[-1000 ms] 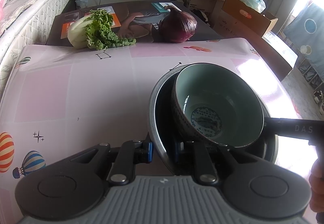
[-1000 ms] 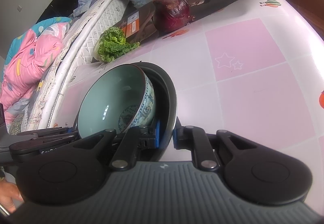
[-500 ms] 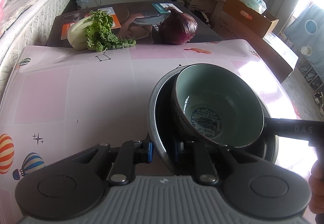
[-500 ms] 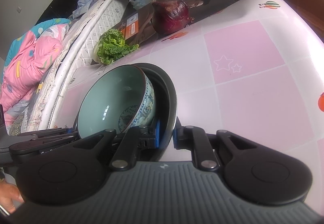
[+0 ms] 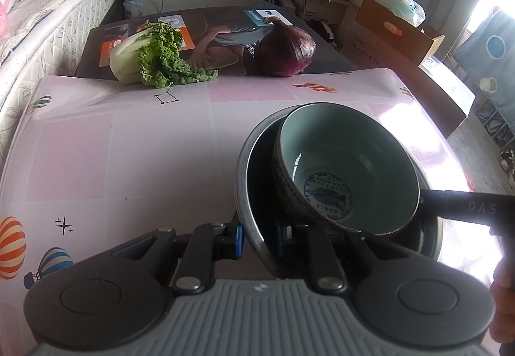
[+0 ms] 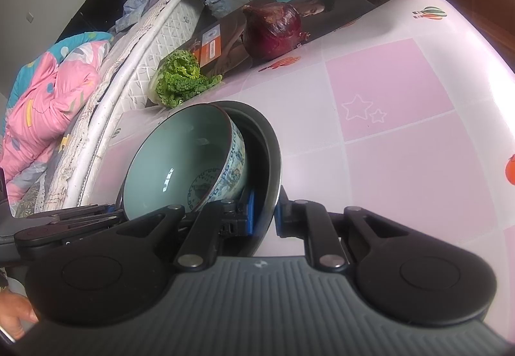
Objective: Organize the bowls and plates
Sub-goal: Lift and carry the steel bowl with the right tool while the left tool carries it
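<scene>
Left wrist view: left gripper [image 5: 259, 241] clamped on rim of dark metal plate [image 5: 254, 191]; celadon ceramic bowl [image 5: 346, 169] tilted inside it, over pink tablecloth [image 5: 128, 156].
Right wrist view: right gripper [image 6: 265, 216] clamped on the plate's opposite rim [image 6: 270, 162]; bowl [image 6: 180, 166] leaning within.

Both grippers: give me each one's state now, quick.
Left gripper: shut on the rim of the dark round metal pan holding the celadon-green ceramic bowl.
Right gripper: shut on the same pan's opposite rim.
</scene>
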Available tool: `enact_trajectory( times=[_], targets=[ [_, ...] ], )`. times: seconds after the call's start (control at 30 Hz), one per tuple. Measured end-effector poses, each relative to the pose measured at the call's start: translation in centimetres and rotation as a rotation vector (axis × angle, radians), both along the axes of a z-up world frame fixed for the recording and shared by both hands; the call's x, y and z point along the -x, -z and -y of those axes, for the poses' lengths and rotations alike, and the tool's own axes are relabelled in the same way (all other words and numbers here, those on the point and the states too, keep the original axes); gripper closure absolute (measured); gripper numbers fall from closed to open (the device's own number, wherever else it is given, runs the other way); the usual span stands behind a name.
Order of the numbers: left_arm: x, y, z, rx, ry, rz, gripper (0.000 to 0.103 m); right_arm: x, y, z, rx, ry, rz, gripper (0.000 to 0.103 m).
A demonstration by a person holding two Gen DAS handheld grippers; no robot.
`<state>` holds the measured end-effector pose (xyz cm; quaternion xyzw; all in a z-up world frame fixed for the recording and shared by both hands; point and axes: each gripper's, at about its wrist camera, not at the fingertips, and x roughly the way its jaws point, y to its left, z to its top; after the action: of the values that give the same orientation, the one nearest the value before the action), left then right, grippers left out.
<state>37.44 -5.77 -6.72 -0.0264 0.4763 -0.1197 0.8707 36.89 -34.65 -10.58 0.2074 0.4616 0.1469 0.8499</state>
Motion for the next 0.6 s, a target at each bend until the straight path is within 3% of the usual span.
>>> enact_trajectory(
  times=[0.6],
  targets=[
    [0.2,-1.0,-0.2,0.014,-0.017,0.013,0.086,-0.4,-1.4,-0.2,0.003,0.005,0.013,0.091]
  ],
)
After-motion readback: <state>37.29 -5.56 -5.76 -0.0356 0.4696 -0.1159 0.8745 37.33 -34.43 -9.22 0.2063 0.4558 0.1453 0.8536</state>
